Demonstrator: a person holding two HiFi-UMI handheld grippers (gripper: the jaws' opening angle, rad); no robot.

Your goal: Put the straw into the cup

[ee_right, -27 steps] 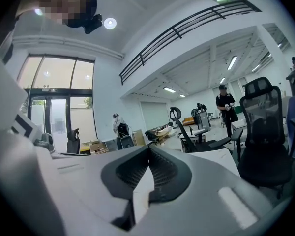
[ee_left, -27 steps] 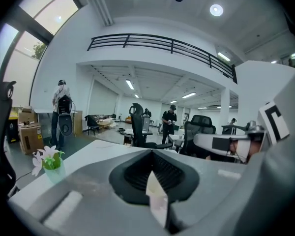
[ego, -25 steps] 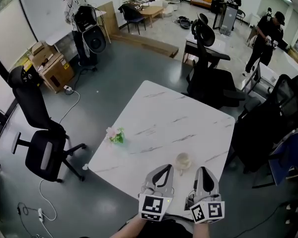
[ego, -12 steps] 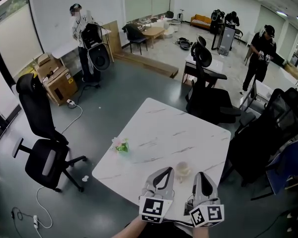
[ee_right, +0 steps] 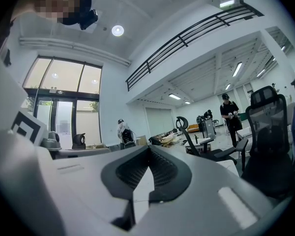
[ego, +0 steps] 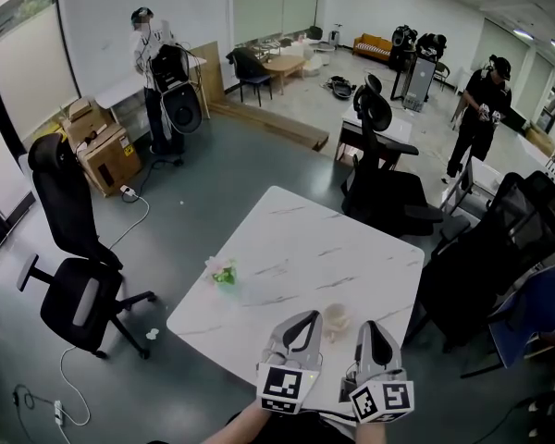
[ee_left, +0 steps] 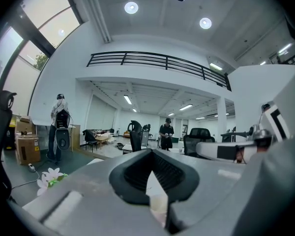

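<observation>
Left gripper [ego: 307, 322]: held low over the near edge of the counter [ego: 296, 239], pointing out across it; jaws closed tip to tip in its own view; nothing seen gripped between the pads

Right gripper [ego: 372, 331]: alongside the left one, close but apart, aimed the same way; jaws fully together, nothing between them

Cup [ego: 337, 321]: pale, upright on the counter near its near edge; just past the two sets of tips and roughly between them, closest to the left ones; contact cannot be told

Straw: not made out in any view

Flowers [ego: 222, 269]: small pale bunch with green leaves, at the counter's left edge, well apart from the cup

Counter: white marble-look top with grey veins, set cornerwise to the head camera

Surroundings: black office chair [ego: 69, 248] on the grey floor [ego: 194, 155] to the left; cardboard boxes [ego: 97, 141] by the left wall

People: one person [ego: 153, 54] standing far left near the wall; another, in black, far right across the room
</observation>
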